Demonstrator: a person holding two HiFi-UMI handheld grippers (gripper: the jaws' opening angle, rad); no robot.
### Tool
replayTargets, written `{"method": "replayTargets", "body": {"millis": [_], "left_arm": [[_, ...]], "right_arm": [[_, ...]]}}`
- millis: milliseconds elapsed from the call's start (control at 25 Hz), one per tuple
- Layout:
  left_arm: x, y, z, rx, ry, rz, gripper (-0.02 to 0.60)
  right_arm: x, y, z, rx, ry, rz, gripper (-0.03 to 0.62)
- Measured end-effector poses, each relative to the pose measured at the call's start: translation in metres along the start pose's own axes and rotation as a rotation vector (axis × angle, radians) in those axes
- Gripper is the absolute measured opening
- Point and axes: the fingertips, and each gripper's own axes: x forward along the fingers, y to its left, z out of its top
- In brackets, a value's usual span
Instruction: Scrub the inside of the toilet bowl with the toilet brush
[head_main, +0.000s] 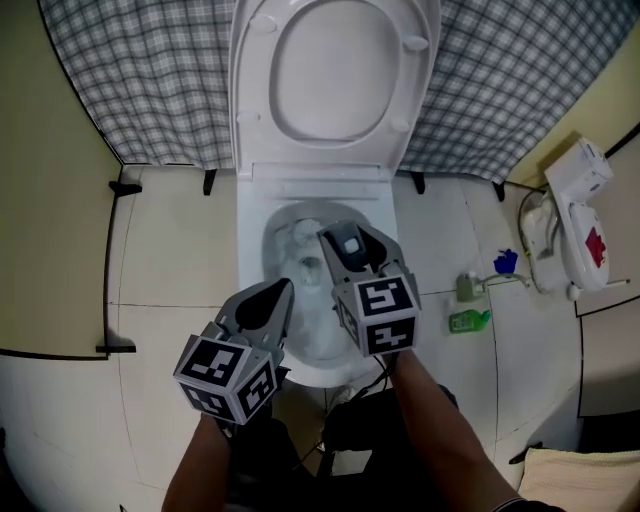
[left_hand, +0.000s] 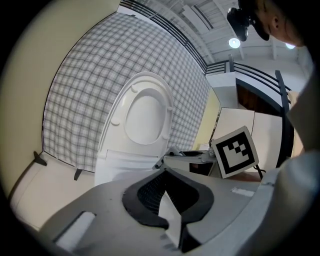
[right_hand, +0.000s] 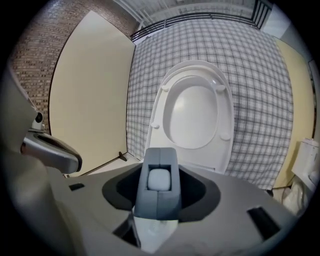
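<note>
Hovering over the toilet bowl (head_main: 250, 270), the right gripper (head_main: 352, 240) has its fingers spread wide and clamped on the toilet brush's grey handle (right_hand: 159, 200); the brush head cannot be made out. The left gripper (head_main: 278, 292) hangs just beside it, fingers closed together with nothing between them. The raised seat (head_main: 255, 110) leans against a checked cloth (head_main: 130, 80). A green bottle (head_main: 468, 321) lies on the floor to the right, well apart.

Toilet bowl (head_main: 248, 230) at centre, its lid (head_main: 330, 70) raised on the far side against the curtain (head_main: 130, 80); left gripper (head_main: 278, 292) and right gripper (head_main: 350, 245) side by side over the bowl's near half; toilet brush (right_hand: 159, 185) between the right one's jaws; bottle (head_main: 467, 290) on the floor (head_main: 180, 260), right of the bowl.
</note>
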Motion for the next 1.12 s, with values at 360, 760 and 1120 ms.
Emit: {"method": "replayTargets", "body": {"millis": [360, 760, 1120], "left_arm": [[-0.005, 0.01, -0.007, -0.017, 0.008, 0.022, 0.009], [-0.016, -0.001, 0.003, 0.002, -0.004, 0.016, 0.009], [-0.028, -0.014, -0.007, 0.033, -0.053, -0.002, 0.009]], "right_arm": [[0.004, 0.02, -0.026, 0.035, 0.038, 0.069, 0.208], [-0.023, 0.046, -0.069, 0.043, 0.146, 0.138, 0.209], [-0.078, 0.067, -0.112, -0.001, 0.193, 0.165, 0.209]]}}
